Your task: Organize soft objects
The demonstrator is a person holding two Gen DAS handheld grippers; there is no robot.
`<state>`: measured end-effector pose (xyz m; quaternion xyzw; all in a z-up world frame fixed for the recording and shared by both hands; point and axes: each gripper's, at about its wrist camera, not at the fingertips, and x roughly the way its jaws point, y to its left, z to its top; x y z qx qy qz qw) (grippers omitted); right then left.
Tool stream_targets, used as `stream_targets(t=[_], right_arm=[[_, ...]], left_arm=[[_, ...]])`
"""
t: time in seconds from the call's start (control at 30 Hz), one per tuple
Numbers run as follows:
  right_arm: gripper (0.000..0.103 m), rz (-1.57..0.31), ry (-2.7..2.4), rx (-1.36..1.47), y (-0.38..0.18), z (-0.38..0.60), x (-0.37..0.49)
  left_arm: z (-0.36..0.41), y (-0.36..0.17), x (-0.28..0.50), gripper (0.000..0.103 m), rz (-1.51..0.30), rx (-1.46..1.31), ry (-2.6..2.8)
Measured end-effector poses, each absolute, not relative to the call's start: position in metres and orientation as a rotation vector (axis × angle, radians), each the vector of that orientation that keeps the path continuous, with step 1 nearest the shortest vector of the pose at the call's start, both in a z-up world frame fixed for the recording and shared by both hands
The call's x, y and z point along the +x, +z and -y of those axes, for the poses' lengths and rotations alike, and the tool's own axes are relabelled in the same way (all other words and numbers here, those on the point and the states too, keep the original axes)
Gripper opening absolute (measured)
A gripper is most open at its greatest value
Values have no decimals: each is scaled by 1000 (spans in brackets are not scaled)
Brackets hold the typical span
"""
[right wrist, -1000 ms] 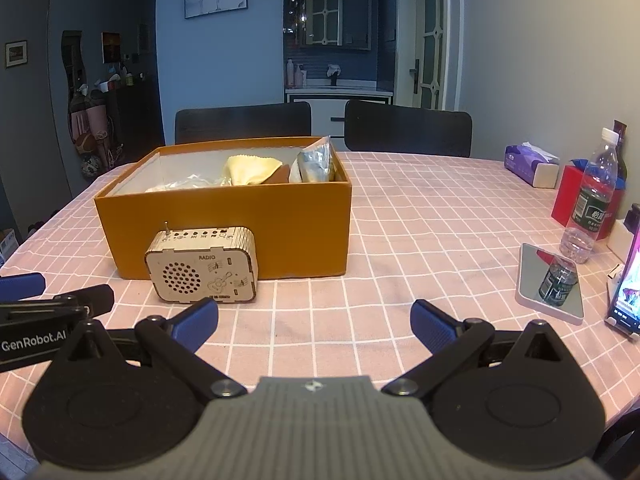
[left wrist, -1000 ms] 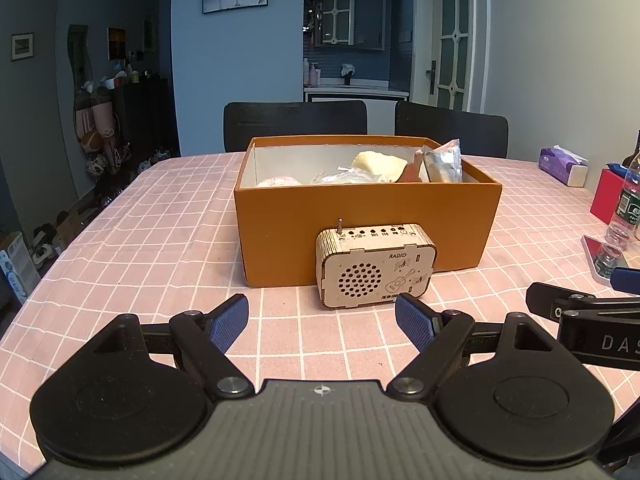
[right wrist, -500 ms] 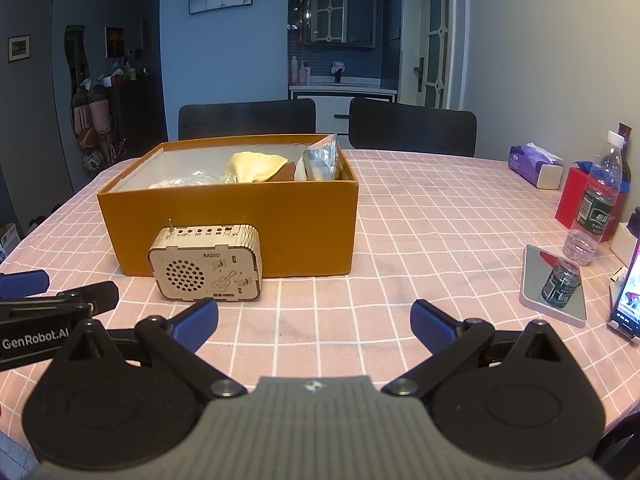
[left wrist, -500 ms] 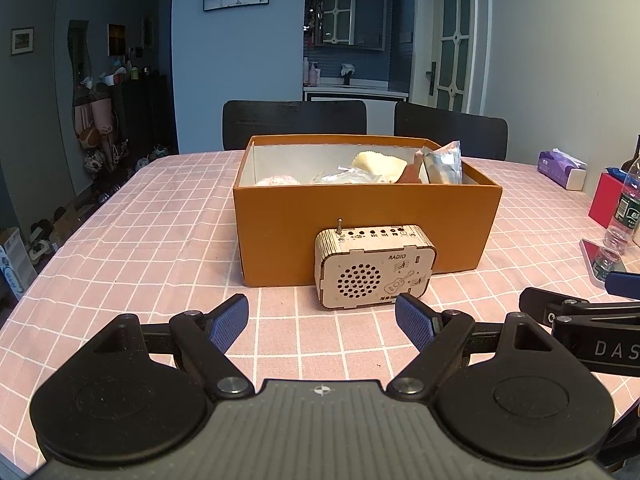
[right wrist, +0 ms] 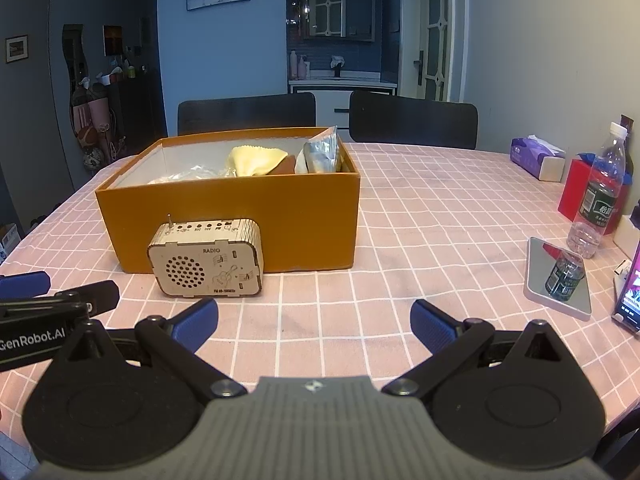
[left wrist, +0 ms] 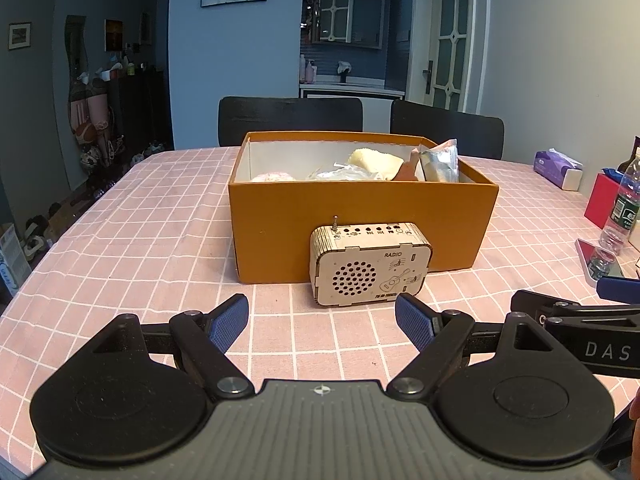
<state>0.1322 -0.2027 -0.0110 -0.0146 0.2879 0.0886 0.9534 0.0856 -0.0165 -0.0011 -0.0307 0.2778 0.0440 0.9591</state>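
Observation:
An orange box (left wrist: 360,216) (right wrist: 224,216) stands on the pink checked tablecloth. Inside it lie a yellow cloth (left wrist: 376,158) (right wrist: 256,160), a silvery packet (left wrist: 440,164) (right wrist: 320,156), clear plastic wrapping (left wrist: 340,174) and something pale pink (left wrist: 272,177). A wooden radio (left wrist: 370,268) (right wrist: 206,262) stands against the box's front wall. My left gripper (left wrist: 322,322) is open, just short of the radio, with nothing between its blue pads. My right gripper (right wrist: 314,320) is open too, over bare cloth to the right of the radio.
At the right edge stand a water bottle (right wrist: 600,196), a red box (right wrist: 576,192), a tissue pack (right wrist: 538,158), a small mirror (right wrist: 558,280) and a lit phone (right wrist: 630,292). Two black chairs (left wrist: 290,120) stand behind the table. Open tablecloth (right wrist: 440,220) lies right of the box.
Both views have lifted and drawn back very slightly, so the box and radio sit a little lower in frame. Both grippers stay open and hold nothing.

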Motion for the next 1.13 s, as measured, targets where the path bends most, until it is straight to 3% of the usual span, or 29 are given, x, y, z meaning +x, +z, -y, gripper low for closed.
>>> stream_targets(t=[1.13], right_arm=[[100, -614, 180, -11, -17, 206, 139]], left_arm=[[20, -3, 88, 97, -563, -43, 73]])
